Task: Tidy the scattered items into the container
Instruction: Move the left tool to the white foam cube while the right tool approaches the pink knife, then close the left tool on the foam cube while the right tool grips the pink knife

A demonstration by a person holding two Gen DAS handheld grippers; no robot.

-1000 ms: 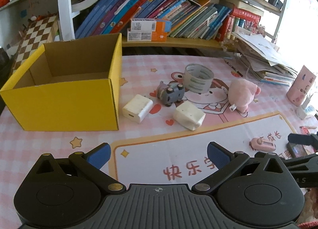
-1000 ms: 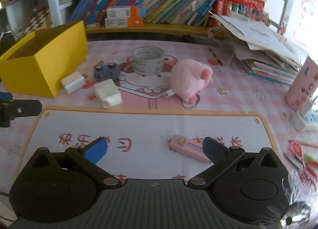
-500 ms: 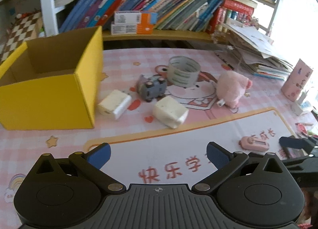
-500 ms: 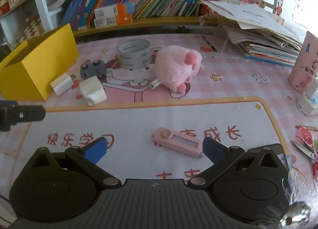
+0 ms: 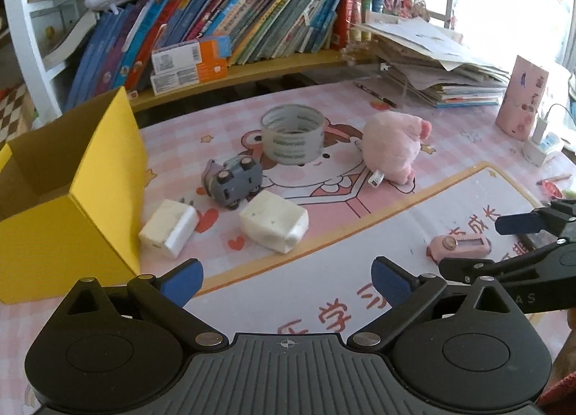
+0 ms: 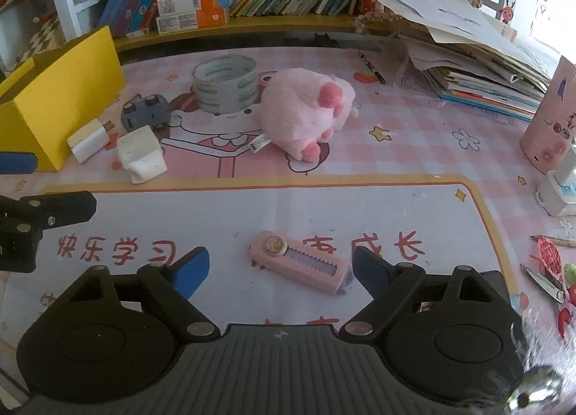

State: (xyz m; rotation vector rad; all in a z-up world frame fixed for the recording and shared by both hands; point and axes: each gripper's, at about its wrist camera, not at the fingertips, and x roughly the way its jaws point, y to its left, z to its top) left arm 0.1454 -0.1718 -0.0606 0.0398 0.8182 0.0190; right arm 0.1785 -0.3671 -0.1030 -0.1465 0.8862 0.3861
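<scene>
A yellow cardboard box (image 5: 90,195) stands open at the left. Beside it lie a white charger (image 5: 169,222), a grey toy car (image 5: 234,179), a white foam block (image 5: 274,220), a tape roll (image 5: 292,134) and a pink plush pig (image 5: 394,148). A pink utility knife (image 6: 300,262) lies on the mat just ahead of my right gripper (image 6: 279,269), between its open fingers. My left gripper (image 5: 286,278) is open and empty, a short way in front of the foam block. The right gripper also shows in the left wrist view (image 5: 518,235).
A bookshelf (image 5: 234,29) runs along the back. A stack of papers and books (image 6: 475,65) sits at the back right. A pink cup (image 6: 550,123), a white adapter (image 6: 558,188) and scissors (image 6: 543,280) lie at the right edge.
Both grippers have moved right and forward. The pink knife now lies between my right gripper's fingers. The box has slid toward the left edge of the left wrist view.
</scene>
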